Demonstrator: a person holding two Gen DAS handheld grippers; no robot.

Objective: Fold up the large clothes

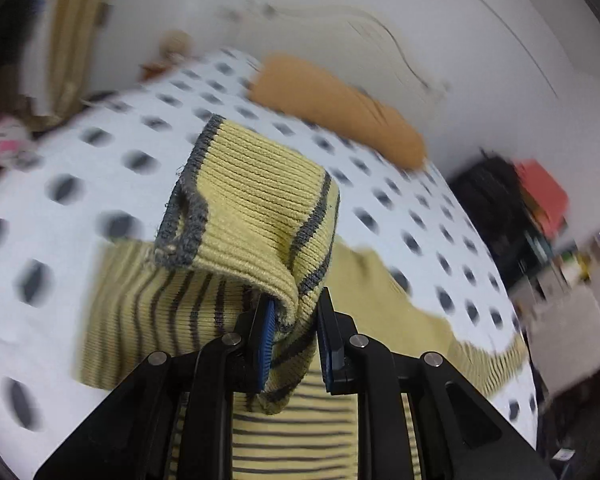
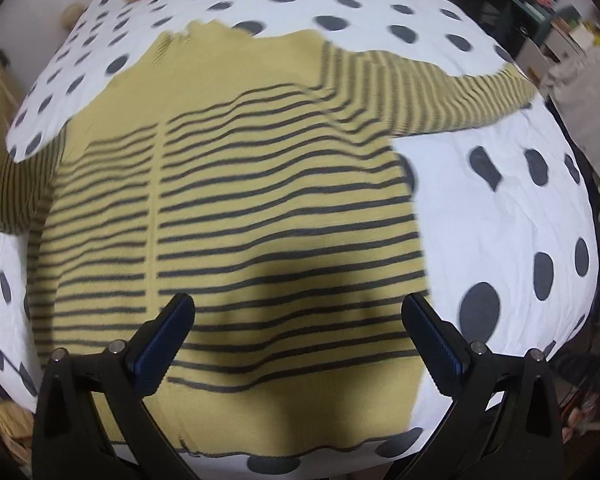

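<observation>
While its blue ribbed pads pinch the ribbed cuff of a sleeve (image 1: 252, 200), the left gripper (image 1: 296, 320) holds that grey-edged end lifted above the rest of the yellow knitted sweater with dark grey stripes (image 2: 240, 200). No fabric sits between the fingers of the right gripper (image 2: 298, 312), which are spread wide and point steeply down over the sweater's near hem. From the right wrist view the sweater lies flat, front down or up I cannot tell, in the middle of the white bedcover with grey dots (image 2: 500, 208), its other sleeve (image 2: 440, 96) stretched out to the far right. Beyond the held cuff, at the far side of the bed, lies an orange-brown pillow (image 1: 340, 108), against a white headboard (image 1: 380, 8).
</observation>
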